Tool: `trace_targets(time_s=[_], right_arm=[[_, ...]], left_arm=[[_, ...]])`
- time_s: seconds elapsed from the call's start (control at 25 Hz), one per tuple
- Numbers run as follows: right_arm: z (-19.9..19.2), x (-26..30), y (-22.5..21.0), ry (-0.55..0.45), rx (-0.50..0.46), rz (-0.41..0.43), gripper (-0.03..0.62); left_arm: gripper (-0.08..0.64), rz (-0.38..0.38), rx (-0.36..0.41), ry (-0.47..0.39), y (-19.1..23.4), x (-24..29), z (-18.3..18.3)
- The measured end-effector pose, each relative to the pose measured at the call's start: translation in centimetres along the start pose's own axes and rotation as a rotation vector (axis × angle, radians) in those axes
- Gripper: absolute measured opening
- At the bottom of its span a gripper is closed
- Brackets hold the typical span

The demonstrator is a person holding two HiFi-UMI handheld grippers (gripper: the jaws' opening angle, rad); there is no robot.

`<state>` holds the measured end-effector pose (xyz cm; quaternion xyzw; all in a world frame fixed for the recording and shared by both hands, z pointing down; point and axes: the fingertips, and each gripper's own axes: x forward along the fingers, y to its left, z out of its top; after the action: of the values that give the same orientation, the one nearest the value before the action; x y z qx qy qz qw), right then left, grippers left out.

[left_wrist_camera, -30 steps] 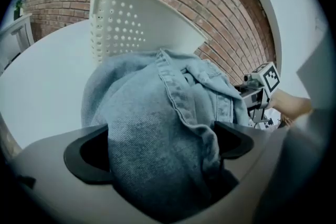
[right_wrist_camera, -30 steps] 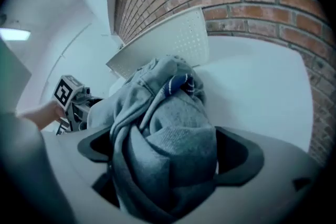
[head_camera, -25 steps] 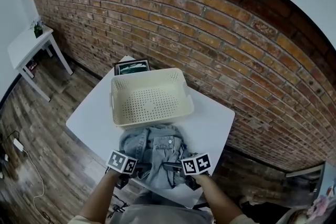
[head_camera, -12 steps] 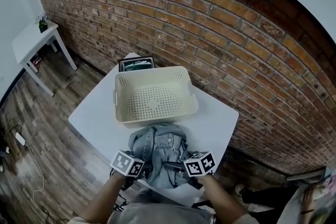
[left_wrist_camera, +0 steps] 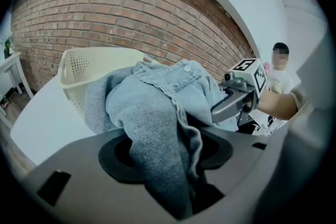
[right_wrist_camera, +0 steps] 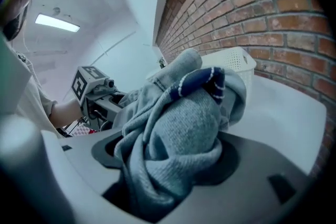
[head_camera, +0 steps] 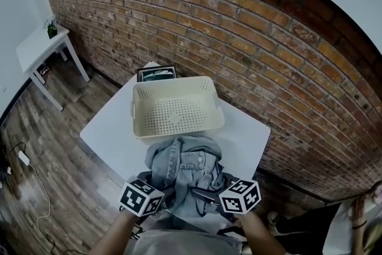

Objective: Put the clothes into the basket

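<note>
Left tongs [left_wrist_camera: 157, 176], right tongs [right_wrist_camera: 163, 176]: just closing, both clenched on bunched pale-blue denim and grey knit clothes [head_camera: 185, 167] at near edge of white counter [head_camera: 107, 134], just beside cream perforated plastic basket [head_camera: 174, 110]. Seen only in right gripper view: navy white-striped trim [right_wrist_camera: 202, 81].

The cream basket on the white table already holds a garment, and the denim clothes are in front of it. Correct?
No: the head view shows the cream basket with nothing inside. It stands on the white table, with the denim clothes in front of it.
</note>
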<state>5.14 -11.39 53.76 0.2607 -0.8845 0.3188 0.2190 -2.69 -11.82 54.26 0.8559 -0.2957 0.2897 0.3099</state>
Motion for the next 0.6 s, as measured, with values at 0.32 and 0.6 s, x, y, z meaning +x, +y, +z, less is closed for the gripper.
trace_targets(time_s=[0.32, 0.6], right_arm=[[5.4, -2.7, 2.4, -0.079, -0.106, -0.006, 0.336], [10.4, -3.2, 2.3, -0.127, -0.196, -0.019, 0.337]], left_arm=[[0.253, 0.058, 0.088, -0.077, -1.1, -4.4, 4.8], [0.253, 0.103, 0.144, -0.148, 0.1, -6.4, 9.2]])
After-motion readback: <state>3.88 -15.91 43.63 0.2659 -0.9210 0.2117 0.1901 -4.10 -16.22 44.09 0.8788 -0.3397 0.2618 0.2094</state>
